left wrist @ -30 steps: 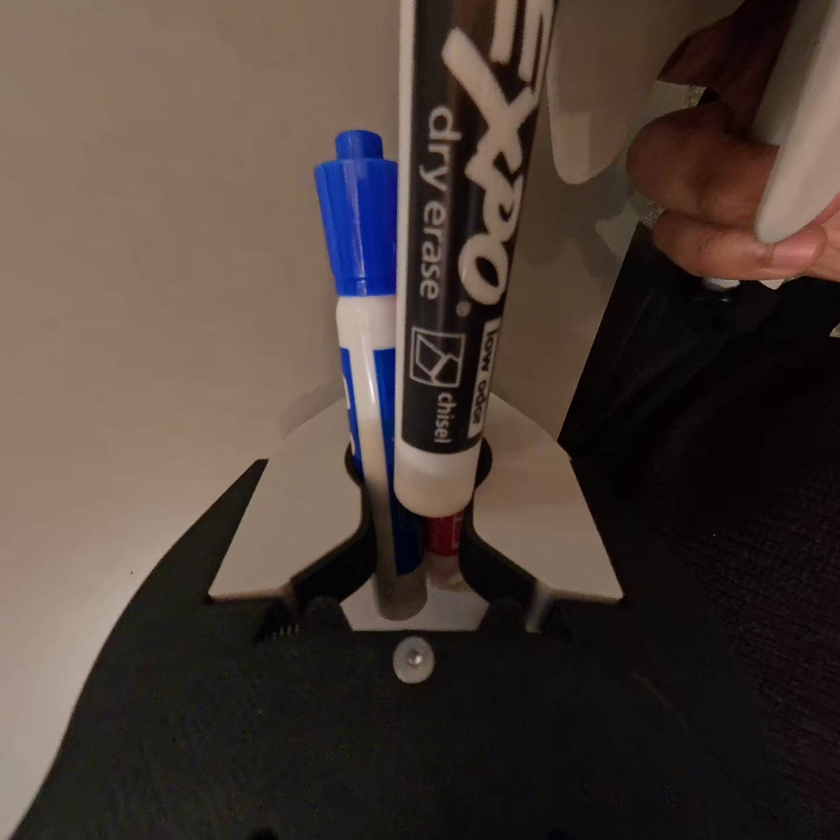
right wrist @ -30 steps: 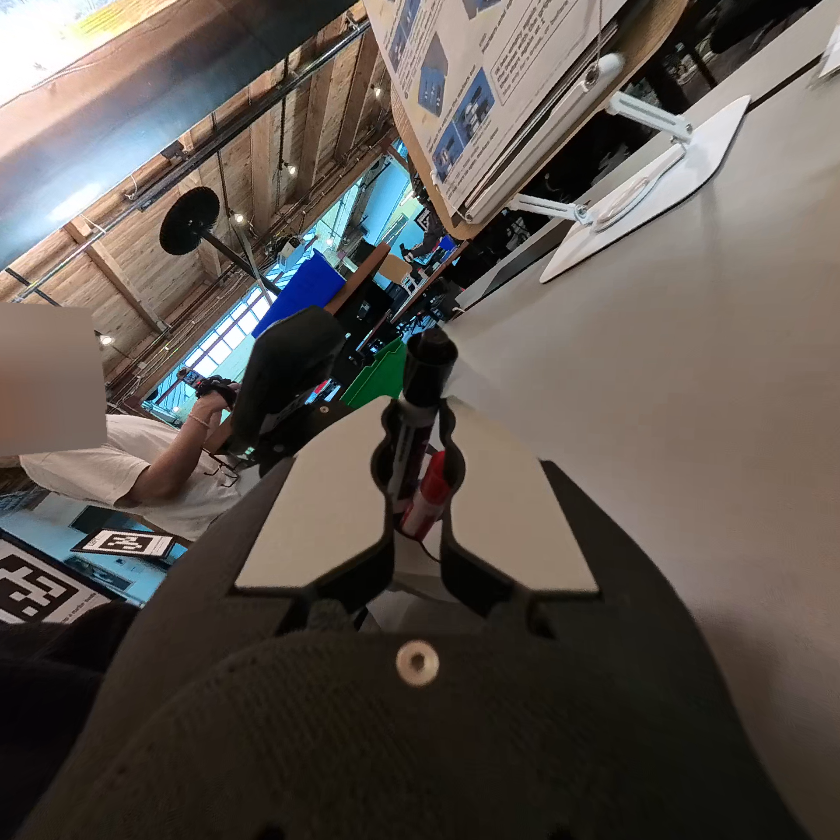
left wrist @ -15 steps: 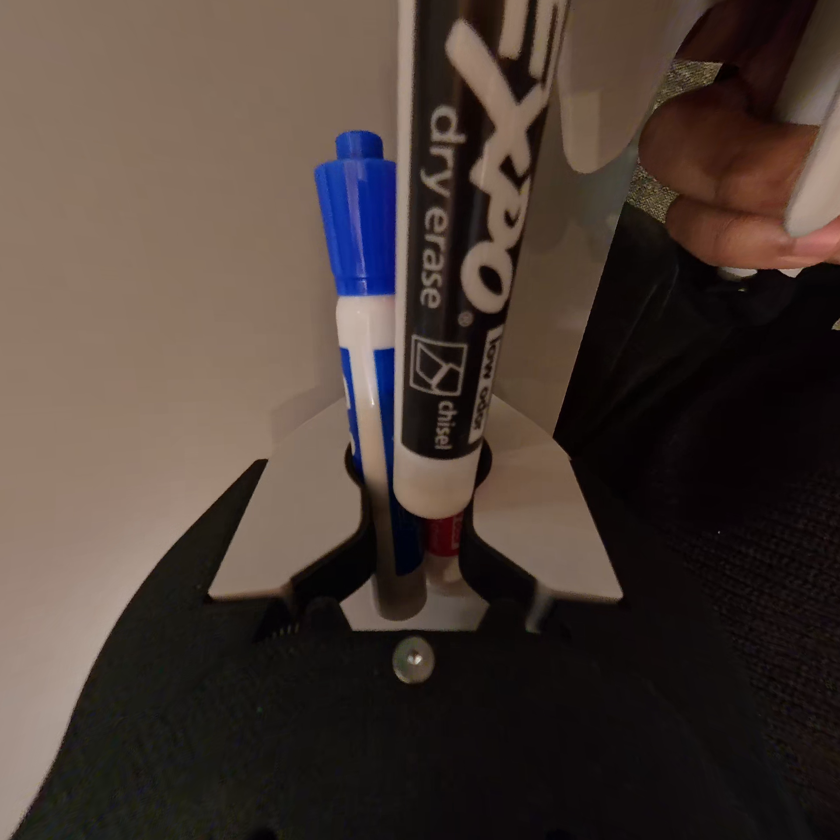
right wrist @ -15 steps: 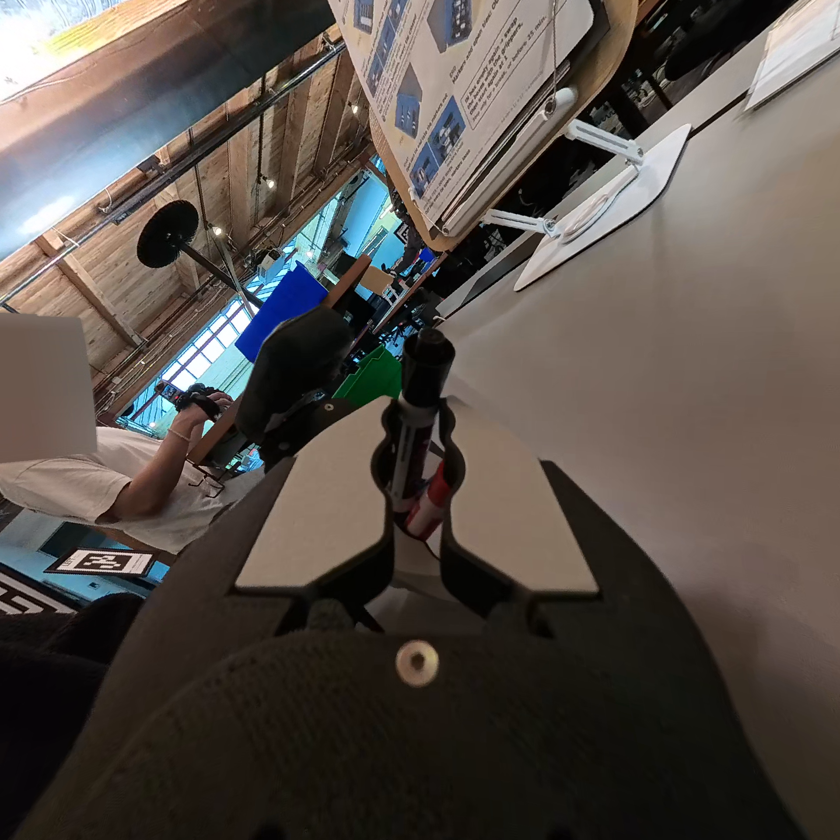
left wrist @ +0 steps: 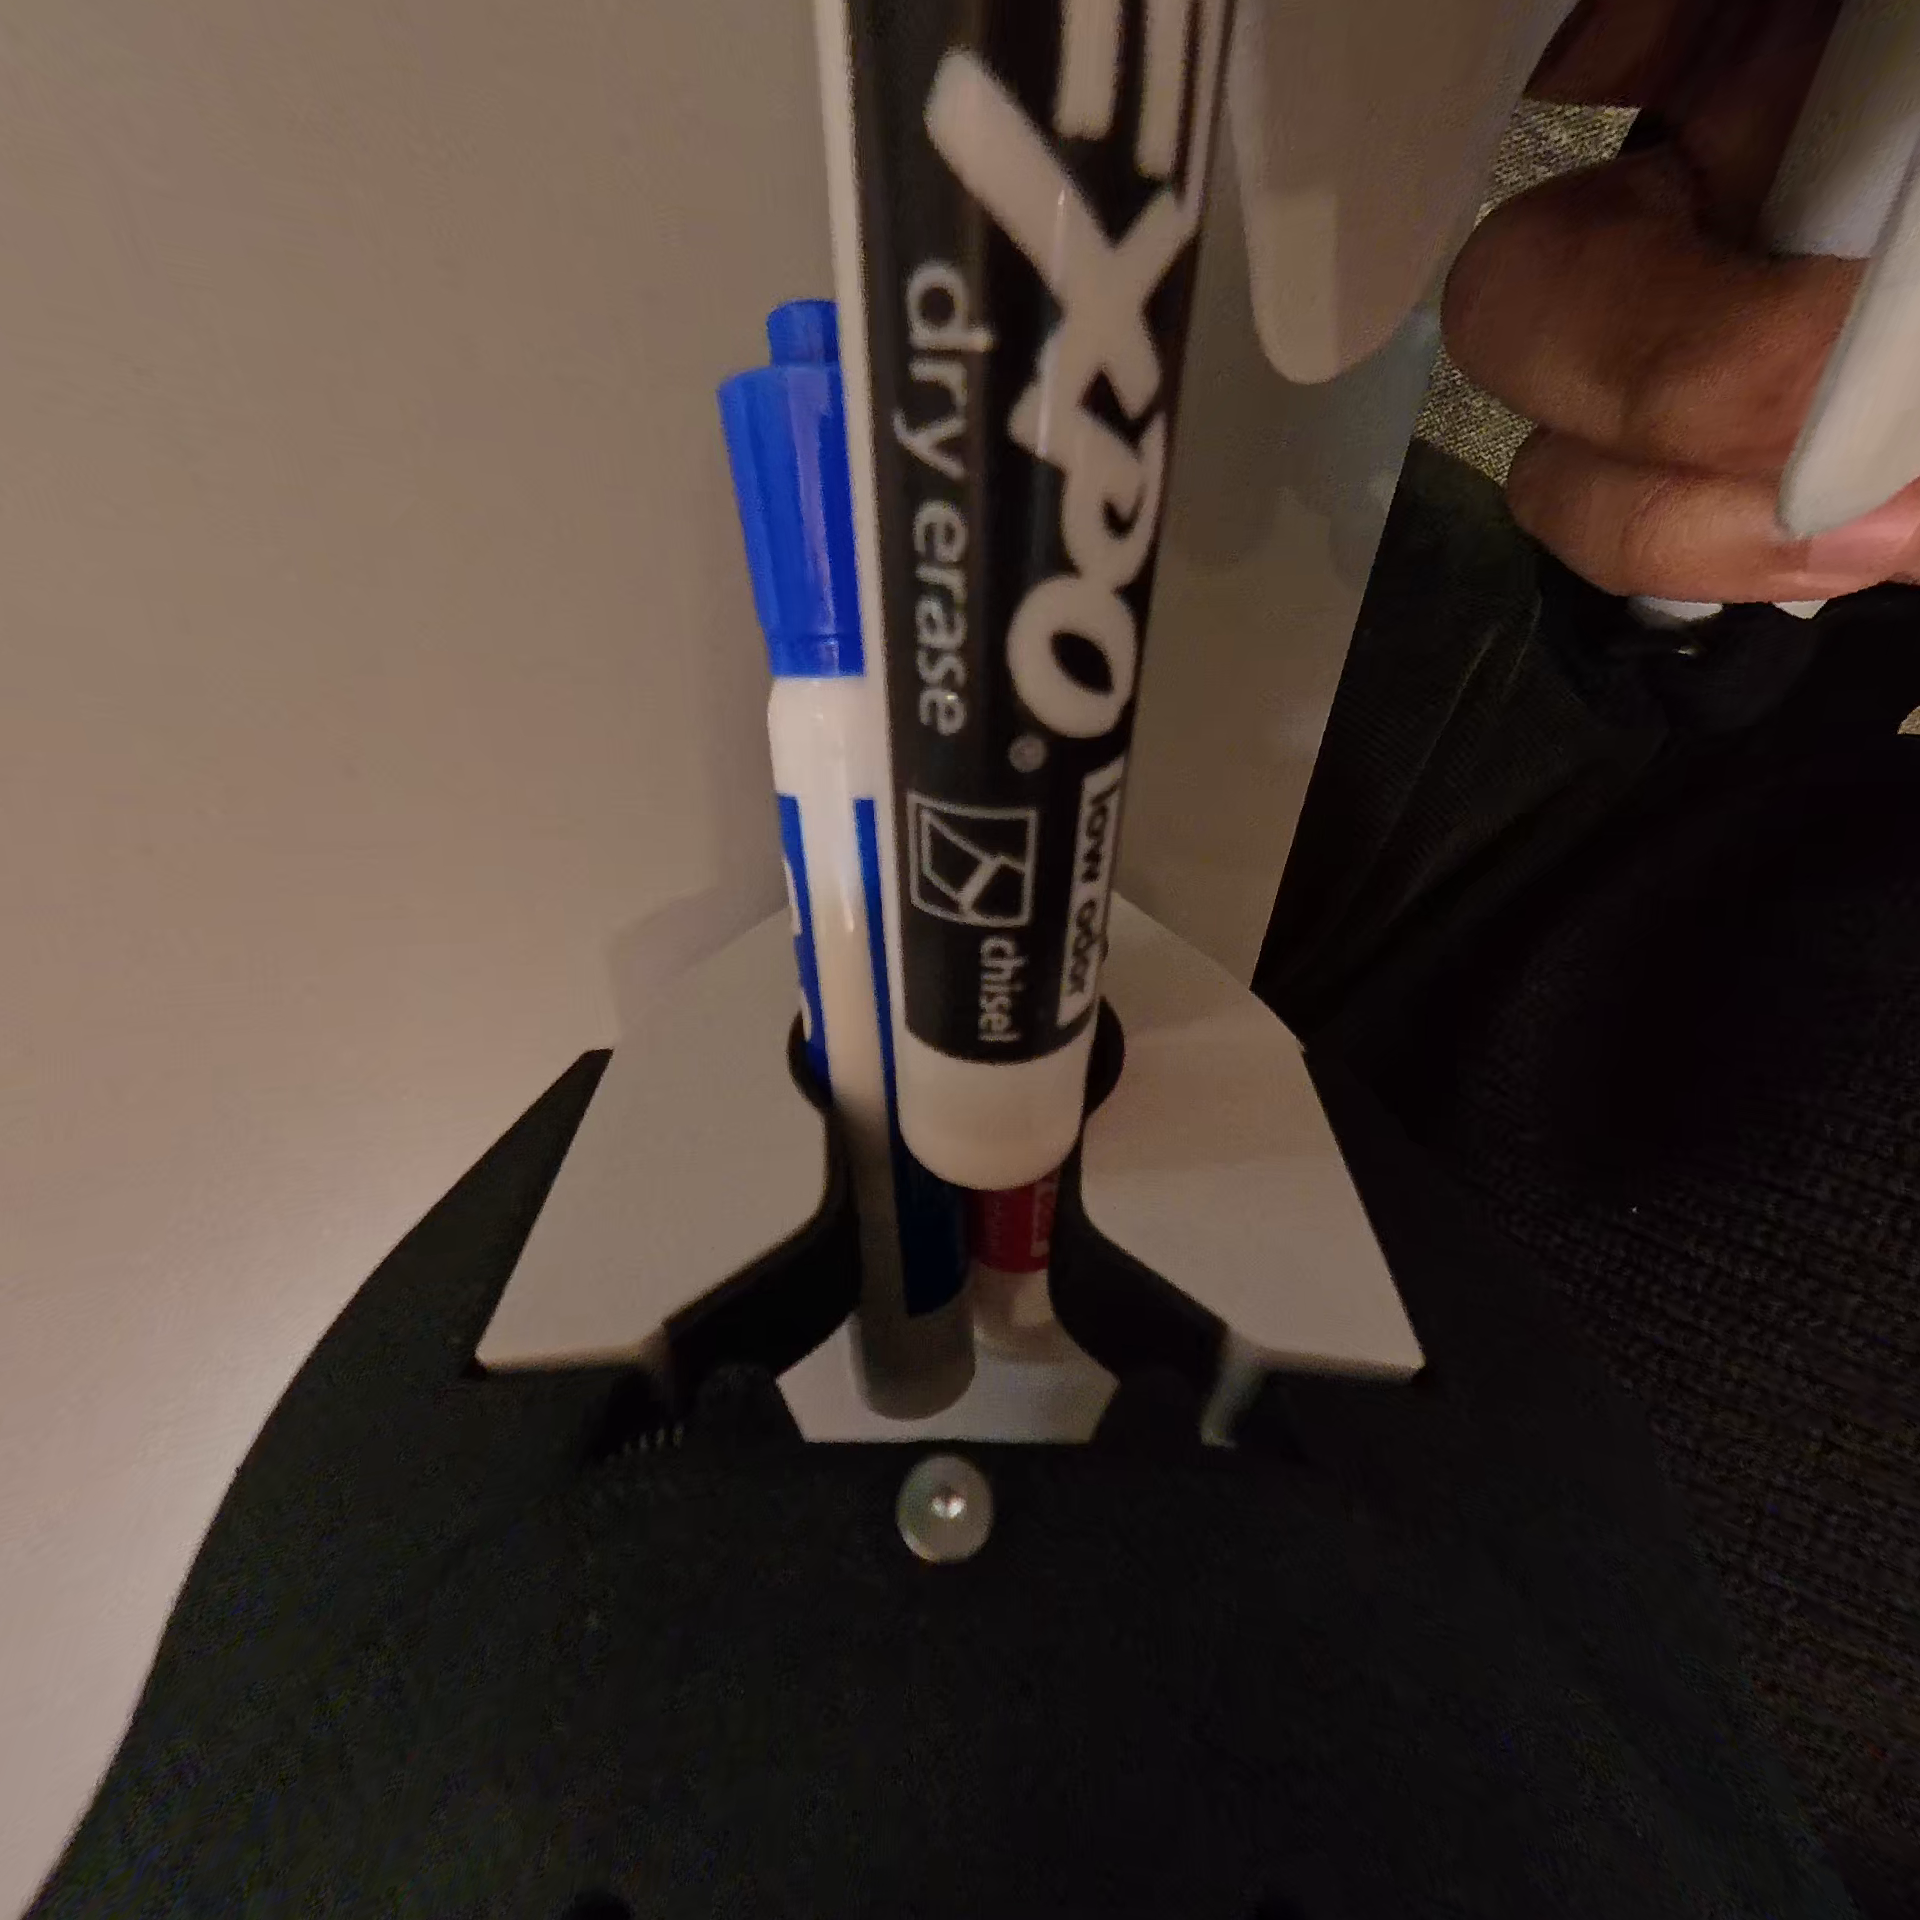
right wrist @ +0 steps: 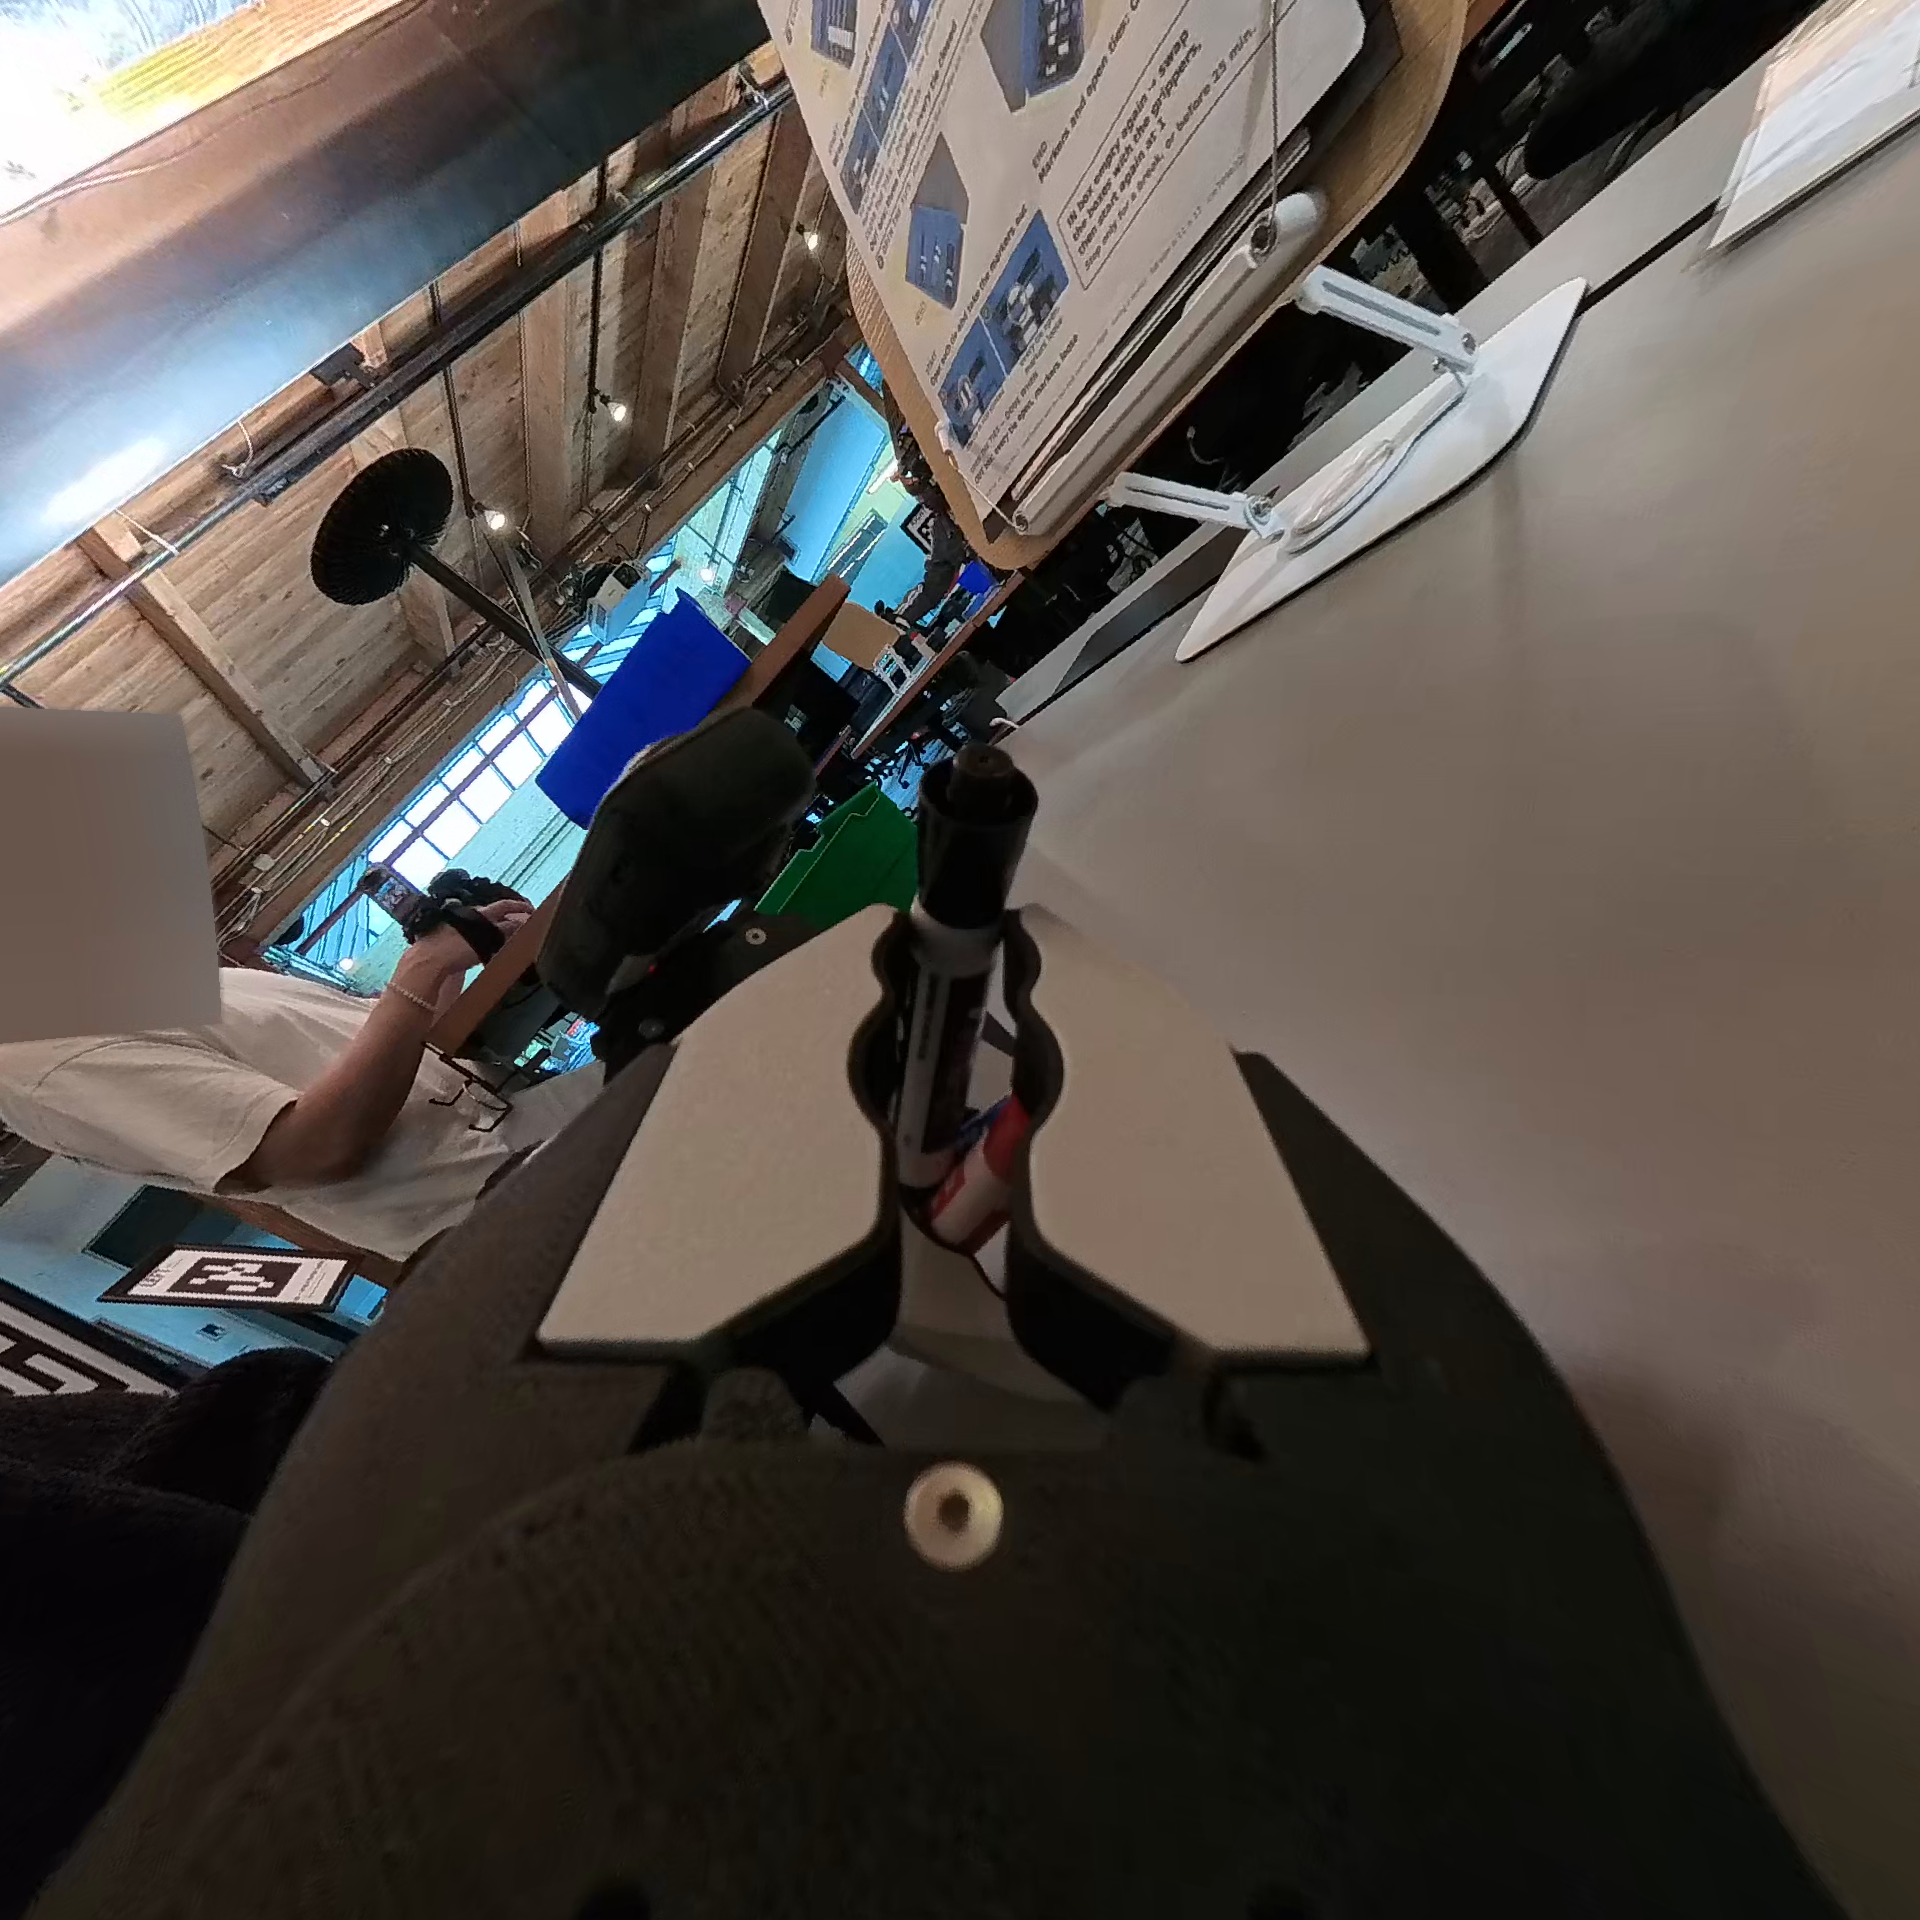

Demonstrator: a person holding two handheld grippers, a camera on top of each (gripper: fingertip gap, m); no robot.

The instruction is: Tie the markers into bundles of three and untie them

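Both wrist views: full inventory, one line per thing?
black marker: 1, black and white, between the jaws of both grippers
blue marker: 1, blue cap, white barrel, beside the black one
red marker: 1, red and white, under the black one
table: 1, grey, under the bundle
document stand: 1, white, far on the table
seated person: 1, white shirt, background
hand: 1, on the right gripper's handle
left gripper: 1, black, shut on the markers
right gripper: 1, black, shut on the markers
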